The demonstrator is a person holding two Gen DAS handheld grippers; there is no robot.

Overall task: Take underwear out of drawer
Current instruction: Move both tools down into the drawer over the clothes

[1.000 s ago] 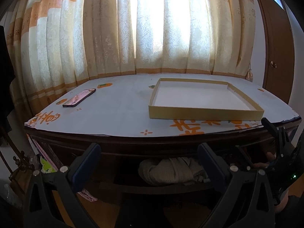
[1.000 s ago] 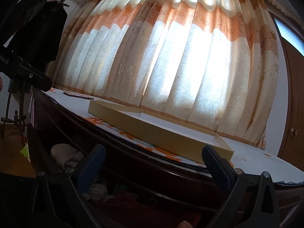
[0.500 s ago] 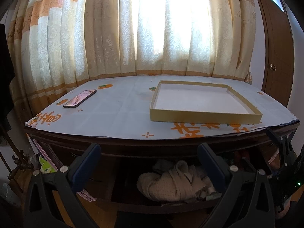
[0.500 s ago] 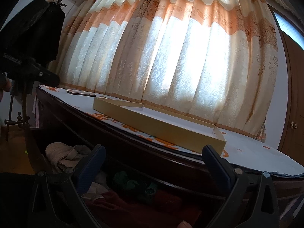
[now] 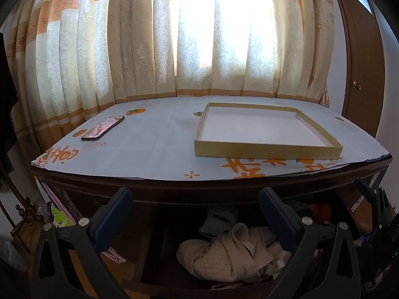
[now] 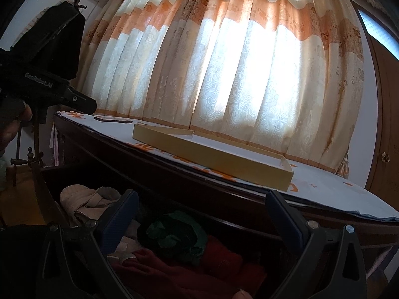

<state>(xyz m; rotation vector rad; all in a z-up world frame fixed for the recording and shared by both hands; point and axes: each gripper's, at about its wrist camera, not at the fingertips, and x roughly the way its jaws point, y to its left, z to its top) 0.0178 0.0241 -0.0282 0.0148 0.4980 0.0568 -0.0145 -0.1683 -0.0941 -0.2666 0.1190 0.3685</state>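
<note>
Orange-and-cream curtains (image 5: 99,49) back a dark wooden desk (image 5: 199,191) with patterned cover, shallow cardboard box lid (image 5: 264,129) and phone (image 5: 103,127) on top. Open drawer (image 5: 154,261) below holds beige underwear (image 5: 224,254), crumpled, long axis roughly left-right; green (image 6: 174,234) and red garments (image 6: 199,274) beside. Left gripper (image 5: 195,214) and right gripper (image 6: 202,214) fingers spread apart, empty, above the drawer.

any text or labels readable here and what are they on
"GenRobot.AI": on the side of the left gripper, faint, as seen from the right wrist.
Large orange characters on the table cover: cut off and tilted, not readable.
Phone screen: too blurred to read.
</note>
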